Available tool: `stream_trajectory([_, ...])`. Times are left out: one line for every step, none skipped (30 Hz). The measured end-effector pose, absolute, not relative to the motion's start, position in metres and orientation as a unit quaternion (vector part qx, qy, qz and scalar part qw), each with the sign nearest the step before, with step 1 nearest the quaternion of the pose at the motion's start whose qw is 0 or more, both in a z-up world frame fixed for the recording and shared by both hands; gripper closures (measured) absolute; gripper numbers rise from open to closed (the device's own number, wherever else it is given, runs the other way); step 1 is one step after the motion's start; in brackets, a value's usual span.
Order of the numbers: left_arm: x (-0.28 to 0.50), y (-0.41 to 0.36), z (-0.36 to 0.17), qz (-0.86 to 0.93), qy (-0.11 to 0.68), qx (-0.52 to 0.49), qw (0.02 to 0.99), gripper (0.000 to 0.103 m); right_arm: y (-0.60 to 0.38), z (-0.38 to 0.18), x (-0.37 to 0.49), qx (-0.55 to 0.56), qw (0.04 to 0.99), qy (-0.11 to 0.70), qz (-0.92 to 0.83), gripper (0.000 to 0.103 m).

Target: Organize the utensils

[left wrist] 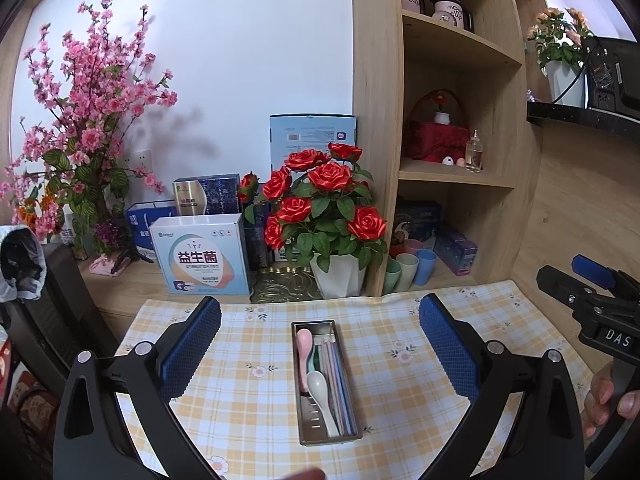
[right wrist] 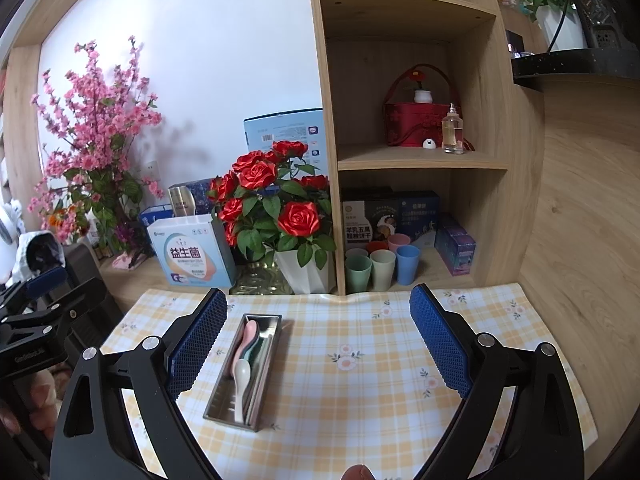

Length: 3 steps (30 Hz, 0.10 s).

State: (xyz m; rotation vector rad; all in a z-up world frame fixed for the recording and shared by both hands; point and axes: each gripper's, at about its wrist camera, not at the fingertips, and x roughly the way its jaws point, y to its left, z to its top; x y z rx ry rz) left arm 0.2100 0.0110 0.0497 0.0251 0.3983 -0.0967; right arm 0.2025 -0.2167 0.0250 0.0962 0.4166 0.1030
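A narrow metal tray (left wrist: 306,426) lies on the yellow checked tablecloth (left wrist: 248,392). It holds a pink spoon (left wrist: 304,346), a white spoon (left wrist: 320,390), a green spoon and pastel chopsticks (left wrist: 338,384). My left gripper (left wrist: 320,344) is open and empty, raised above the tray with a finger on each side. In the right wrist view the tray (right wrist: 216,404) with the white spoon (right wrist: 241,380) lies left of centre. My right gripper (right wrist: 318,348) is open and empty above the cloth, to the right of the tray. The right gripper also shows at the left wrist view's right edge (left wrist: 592,300).
A white pot of red roses (left wrist: 328,216) and a white and blue box (left wrist: 202,256) stand behind the cloth. Pastel cups (right wrist: 382,266) stand in the bottom shelf bay at the back right. A pink blossom arrangement (left wrist: 84,120) stands at the left.
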Motion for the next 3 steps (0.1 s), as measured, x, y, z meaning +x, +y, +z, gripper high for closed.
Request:
stream_trajectory([0.2098, 0.0111, 0.0496, -0.047, 0.197, 0.013, 0.979, 0.006, -0.2165, 0.025, 0.2026, 0.048, 0.976, 0.207, 0.051, 0.013])
stream_trajectory([0.2095, 0.0116, 0.0497, -0.047, 0.197, 0.013, 0.979, 0.006, -0.2169, 0.025, 0.2024, 0.047, 0.976, 0.207, 0.051, 0.013])
stream_trajectory([0.2092, 0.0118, 0.0498, -0.047, 0.197, 0.013, 0.979, 0.006, -0.2165, 0.025, 0.2022, 0.047, 0.976, 0.207, 0.05, 0.013])
